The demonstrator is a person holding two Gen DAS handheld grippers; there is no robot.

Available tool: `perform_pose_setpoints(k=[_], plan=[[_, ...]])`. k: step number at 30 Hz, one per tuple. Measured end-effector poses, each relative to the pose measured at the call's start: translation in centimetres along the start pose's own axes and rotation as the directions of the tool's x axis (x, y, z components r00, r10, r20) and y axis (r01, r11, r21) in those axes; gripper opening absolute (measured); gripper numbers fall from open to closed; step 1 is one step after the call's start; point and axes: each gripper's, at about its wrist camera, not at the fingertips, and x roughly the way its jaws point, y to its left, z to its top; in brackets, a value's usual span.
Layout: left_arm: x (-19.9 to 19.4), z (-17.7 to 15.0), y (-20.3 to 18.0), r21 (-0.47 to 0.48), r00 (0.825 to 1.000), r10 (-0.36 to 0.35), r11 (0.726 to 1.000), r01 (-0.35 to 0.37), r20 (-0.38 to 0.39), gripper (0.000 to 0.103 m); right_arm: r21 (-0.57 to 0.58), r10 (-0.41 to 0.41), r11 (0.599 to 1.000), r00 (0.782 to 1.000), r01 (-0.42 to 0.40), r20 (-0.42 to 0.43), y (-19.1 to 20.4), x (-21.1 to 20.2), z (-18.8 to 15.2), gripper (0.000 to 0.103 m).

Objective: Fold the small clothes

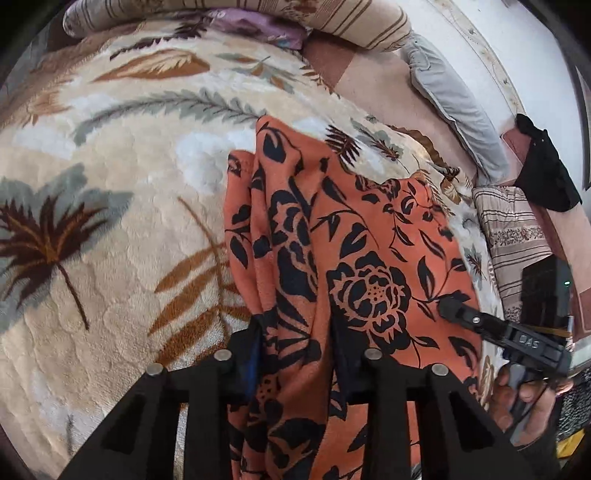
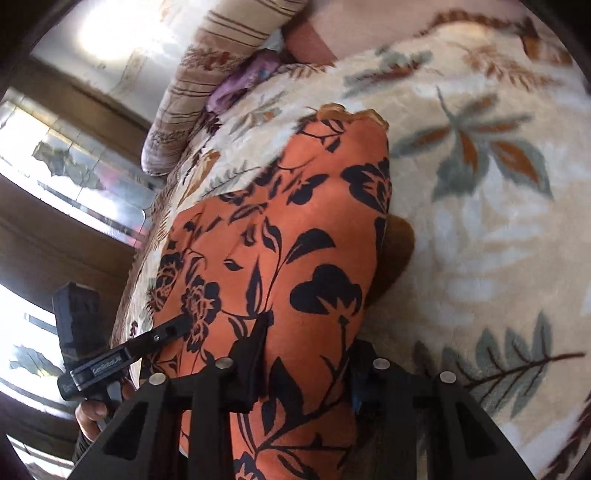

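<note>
Both claws are matte black plastic. The left claw (image 1: 295, 354) has angular struts with triangular cut-outs, four round silver pins on top and a blue pad inside one finger. The right claw (image 2: 306, 354) matches it. Seen from across, each carries a boxy black camera block and small white lettering on its body.

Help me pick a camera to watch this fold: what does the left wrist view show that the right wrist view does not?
Only the left wrist view: a grey pillow and a black cloth at the bed's far side, and the right gripper from outside, on the garment.

Only the right wrist view: a bright window, and the left gripper from outside, on the garment.

Both: the orange garment bunched between that camera's own fingers, the leaf-print blanket, a striped pillow and a purple cloth.
</note>
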Motion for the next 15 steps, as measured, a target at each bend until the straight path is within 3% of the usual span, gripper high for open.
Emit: perform_pose_setpoints(k=[5,9,13,15], plan=[[-1.5,1.2,-3.2,0.034,0.996,-0.034,0.999,0.031,0.08,0.028,-0.105,-0.011,0.994,0.997,0.019,0.079,2.3,-3.9,1.9,0.035],[-1.7,2.9,-7.6,0.093,0.985,-0.096,0.992,0.083,0.146,0.028,-0.126,-0.025,0.991,0.984,0.047,0.174,0.7,-8.7,3.7,0.035],[2.0,4.3,-11.7,0.129,0.989,-0.102,0.988,0.089,0.103,0.031,-0.038,-0.059,0.997,0.973,0.069,0.223,-3.4,-10.8,4.5,0.035],[4.9,4.1,-12.9,0.13,0.997,-0.039,0.991,0.03,0.065,0.033,0.044,-0.109,0.994,0.972,0.102,0.207,-7.2,-10.4,4.5,0.04]])
